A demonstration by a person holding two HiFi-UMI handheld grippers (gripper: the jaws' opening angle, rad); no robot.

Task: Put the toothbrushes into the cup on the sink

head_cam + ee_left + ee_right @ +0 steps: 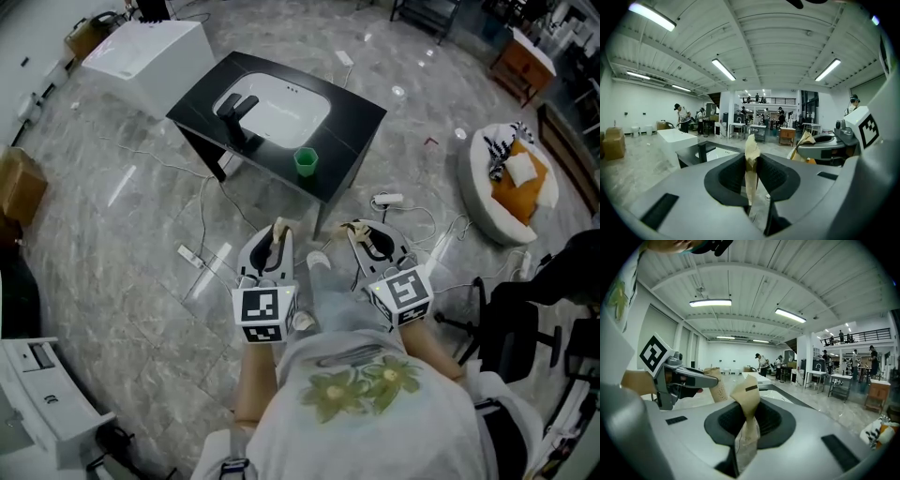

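Observation:
A green cup [306,161] stands on the front right of the black sink counter [356,127], beside the white basin [281,108] and black tap [234,117]. I stand a few steps back from it. My left gripper [277,231] is shut on a tan paper-wrapped toothbrush [751,159], which sticks up between the pads of that gripper [751,165]. My right gripper [352,231] is shut on a second tan paper-wrapped toothbrush [746,401], its wide end poking out past the jaws of that gripper [746,420]. Both grippers are held side by side at waist height, pointing towards the sink.
A white cabinet [150,56] stands behind the sink at the left. Cables and a power strip [386,199] lie on the marble floor between me and the counter. A round white seat with an orange cushion [511,183] sits at the right, a black chair [525,323] nearer.

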